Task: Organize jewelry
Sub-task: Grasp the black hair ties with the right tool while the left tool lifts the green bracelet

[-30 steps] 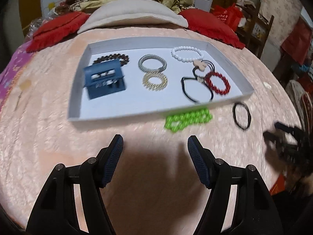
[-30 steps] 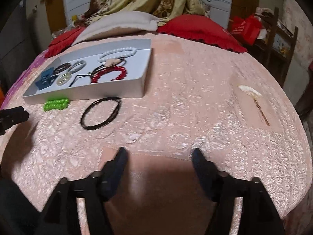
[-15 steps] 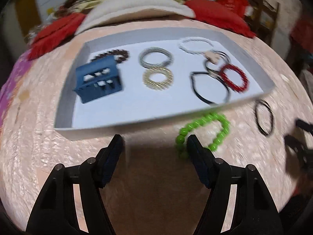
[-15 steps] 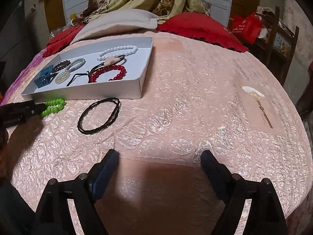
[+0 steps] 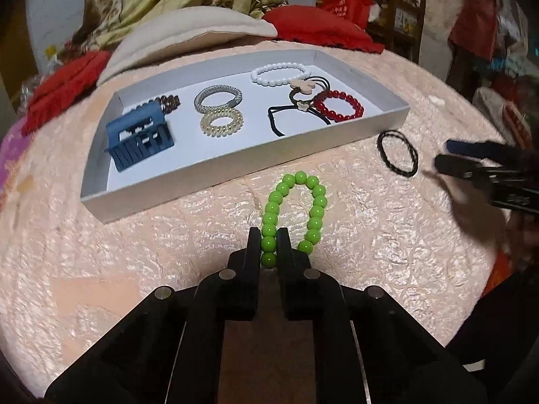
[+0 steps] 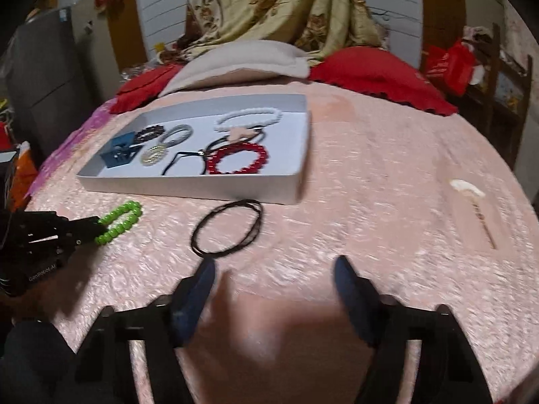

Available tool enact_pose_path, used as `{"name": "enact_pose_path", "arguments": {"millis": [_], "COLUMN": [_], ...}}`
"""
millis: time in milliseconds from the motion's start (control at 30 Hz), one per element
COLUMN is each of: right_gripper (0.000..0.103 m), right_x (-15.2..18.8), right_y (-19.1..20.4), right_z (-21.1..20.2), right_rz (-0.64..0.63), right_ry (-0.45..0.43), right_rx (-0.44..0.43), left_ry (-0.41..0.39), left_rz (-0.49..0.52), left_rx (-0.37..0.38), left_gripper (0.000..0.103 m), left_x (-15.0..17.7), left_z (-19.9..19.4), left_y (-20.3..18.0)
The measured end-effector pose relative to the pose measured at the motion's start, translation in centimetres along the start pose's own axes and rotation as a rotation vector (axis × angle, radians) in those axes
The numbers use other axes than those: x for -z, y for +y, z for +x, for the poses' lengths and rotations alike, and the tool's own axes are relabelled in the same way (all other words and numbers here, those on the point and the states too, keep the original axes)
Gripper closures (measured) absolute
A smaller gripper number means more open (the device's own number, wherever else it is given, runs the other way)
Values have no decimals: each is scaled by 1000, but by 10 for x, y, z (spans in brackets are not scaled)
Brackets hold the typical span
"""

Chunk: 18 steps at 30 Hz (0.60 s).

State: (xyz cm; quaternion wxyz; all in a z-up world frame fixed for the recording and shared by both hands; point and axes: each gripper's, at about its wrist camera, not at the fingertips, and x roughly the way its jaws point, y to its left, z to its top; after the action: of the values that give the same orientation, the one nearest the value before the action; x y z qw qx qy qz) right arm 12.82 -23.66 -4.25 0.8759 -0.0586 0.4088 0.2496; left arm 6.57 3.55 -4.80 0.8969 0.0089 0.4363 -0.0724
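Left hand-held gripper point(image 5: 268, 242), jaws just closed, pinches the green bracelet point(image 5: 294, 213) lying on the pink bed point(image 5: 134, 252) before the white tray point(image 5: 235, 168); right hand-held gripper point(image 6: 274, 271), jaws half open and just narrowing, holds nothing, near the black band point(image 6: 227, 230).

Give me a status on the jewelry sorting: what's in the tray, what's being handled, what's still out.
Done: the white tray already holds the red bead bracelet, white bead bracelet, two coil hair ties and a blue claw clip. In hand: the left gripper has just closed on the green bead bracelet, which lies on the bedspread. Left: the black hair tie lies outside the tray; the right gripper, closing, has nothing between its fingers.
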Motion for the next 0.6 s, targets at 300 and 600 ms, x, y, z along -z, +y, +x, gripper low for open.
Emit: {"name": "enact_pose_path", "arguments": {"millis": [300,600], "right_gripper": [74,89], "right_x": [-26,-30], "right_y": [4,18], "right_z": [39,47], "right_rz": [1,-171], "right_ry": [26,40], "right_rx": [-4,17], "left_ry": [-21,-19], "left_rz": [-41,-46], "left_rx": [39,40], "left_gripper": [95,95], "left_x": [2,2], "left_z": [-2,-2], "left_y": [6,7]}}
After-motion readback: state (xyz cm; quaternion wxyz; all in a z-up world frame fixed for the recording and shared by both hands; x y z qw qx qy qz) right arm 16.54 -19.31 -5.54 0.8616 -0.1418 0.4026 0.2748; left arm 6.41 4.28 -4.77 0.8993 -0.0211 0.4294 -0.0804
